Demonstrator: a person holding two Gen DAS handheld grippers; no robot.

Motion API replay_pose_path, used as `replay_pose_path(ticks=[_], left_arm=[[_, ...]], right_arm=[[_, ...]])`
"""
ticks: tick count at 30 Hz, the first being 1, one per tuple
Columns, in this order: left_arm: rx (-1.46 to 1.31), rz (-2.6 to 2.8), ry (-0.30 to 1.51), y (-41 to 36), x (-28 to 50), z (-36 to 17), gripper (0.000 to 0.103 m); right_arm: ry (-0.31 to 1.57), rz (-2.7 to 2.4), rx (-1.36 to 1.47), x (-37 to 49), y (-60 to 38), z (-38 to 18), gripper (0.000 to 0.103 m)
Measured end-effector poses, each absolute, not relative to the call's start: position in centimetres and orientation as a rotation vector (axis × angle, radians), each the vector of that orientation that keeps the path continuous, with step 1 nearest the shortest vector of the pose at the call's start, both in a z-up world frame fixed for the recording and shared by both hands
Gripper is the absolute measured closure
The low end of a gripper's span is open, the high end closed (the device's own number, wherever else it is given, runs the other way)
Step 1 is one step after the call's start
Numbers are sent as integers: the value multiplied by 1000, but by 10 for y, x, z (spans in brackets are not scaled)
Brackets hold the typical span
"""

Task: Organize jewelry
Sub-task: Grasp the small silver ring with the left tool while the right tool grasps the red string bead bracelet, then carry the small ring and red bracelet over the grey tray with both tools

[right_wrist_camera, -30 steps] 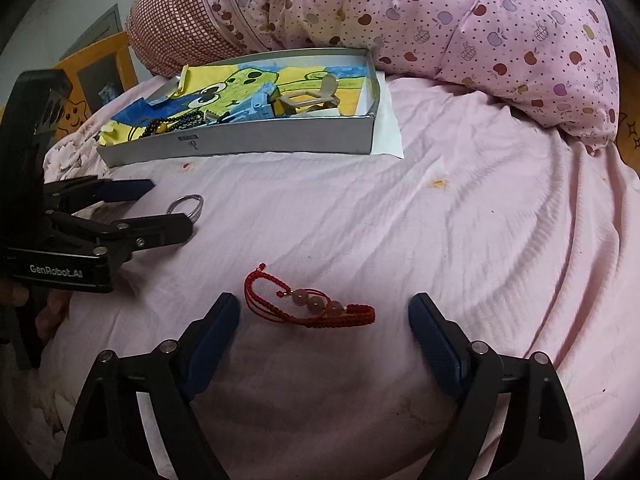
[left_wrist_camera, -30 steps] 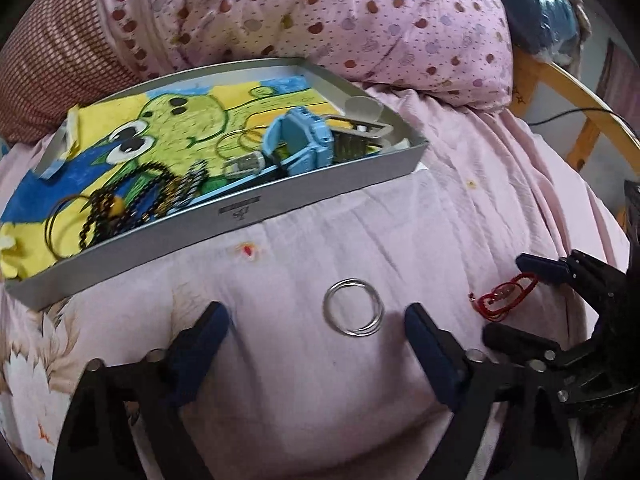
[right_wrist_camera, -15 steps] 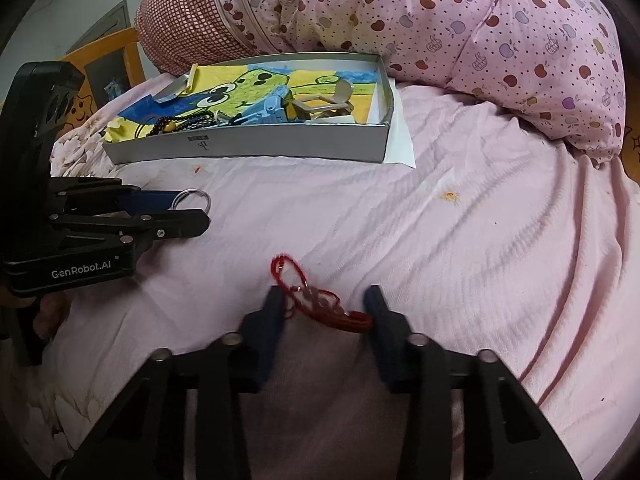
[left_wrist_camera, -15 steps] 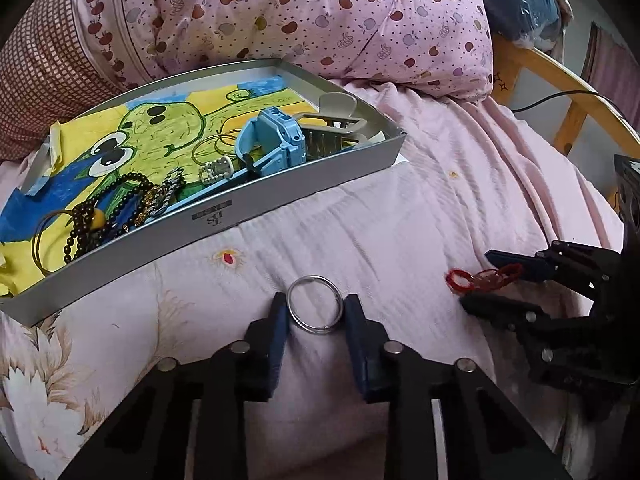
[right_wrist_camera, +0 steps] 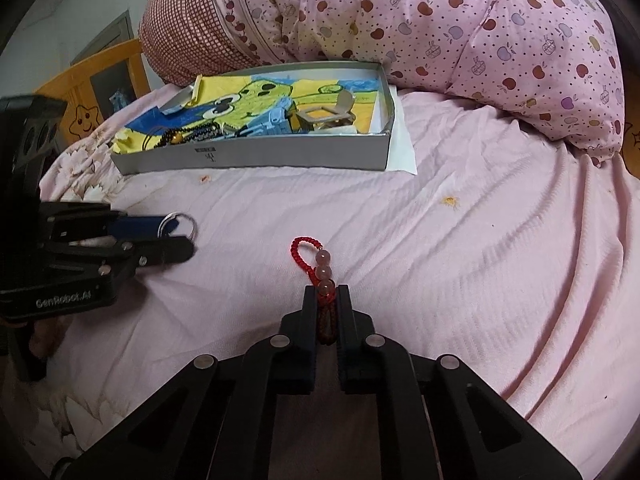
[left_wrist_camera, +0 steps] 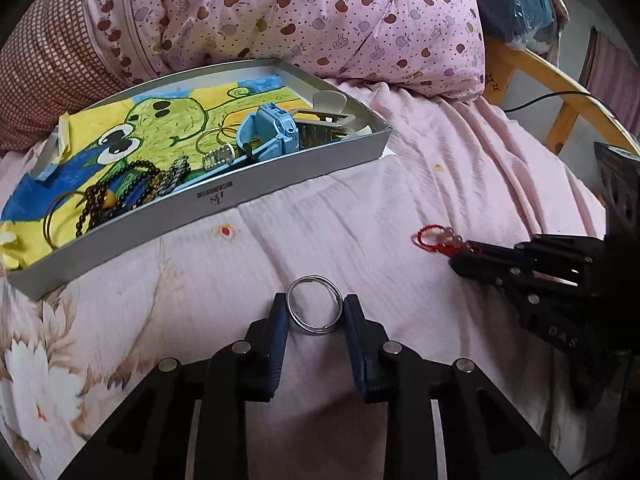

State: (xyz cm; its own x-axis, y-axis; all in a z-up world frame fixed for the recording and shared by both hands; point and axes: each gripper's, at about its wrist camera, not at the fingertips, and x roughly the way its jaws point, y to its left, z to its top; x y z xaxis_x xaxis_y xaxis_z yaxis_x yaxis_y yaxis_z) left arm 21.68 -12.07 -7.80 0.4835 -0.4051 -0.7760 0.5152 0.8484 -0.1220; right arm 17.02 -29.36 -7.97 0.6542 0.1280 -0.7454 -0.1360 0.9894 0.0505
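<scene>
My left gripper (left_wrist_camera: 315,307) is shut on a silver bangle (left_wrist_camera: 314,304), its two pads pressing the ring's sides just above the pink bedsheet. My right gripper (right_wrist_camera: 327,295) is shut on a red cord bracelet (right_wrist_camera: 316,260) with three pink beads, whose loop sticks out ahead of the fingertips. A grey tray (left_wrist_camera: 224,196) lined with a green cartoon picture lies beyond them and holds a blue watch (left_wrist_camera: 268,132), dark bead strings (left_wrist_camera: 120,192), thin hoops and a beige hair claw (left_wrist_camera: 328,112). Each gripper shows in the other's view: the right gripper (left_wrist_camera: 460,254), the left gripper (right_wrist_camera: 180,236).
A pink apple-print quilt (left_wrist_camera: 320,20) and a checked pillow (left_wrist_camera: 52,64) are piled behind the tray. A yellow wooden bed frame (left_wrist_camera: 560,92) with a black cable runs at the right. A person's hand (right_wrist_camera: 44,336) holds the left gripper's handle.
Both grippers went from wide open to shut: the left on the silver bangle, the right on the red bracelet. The bracelet's loop now points forward, lifted off the sheet.
</scene>
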Motion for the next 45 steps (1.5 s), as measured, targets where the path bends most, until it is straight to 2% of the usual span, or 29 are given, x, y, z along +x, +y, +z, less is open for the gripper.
replay_pose_path(ticks=[12, 21, 34, 45], left_arm=[[90, -566, 879, -109, 202, -59, 77], [42, -536, 833, -87, 219, -31, 77], [-18, -385, 772, -35, 296, -7, 77], [-59, -268, 809, 6, 343, -19, 77]], right_arm=[[756, 166, 2, 162, -286, -57, 96], [676, 162, -8, 171, -271, -24, 96], [659, 223, 28, 262, -232, -1, 96], [739, 264, 4, 316, -194, -22, 96]])
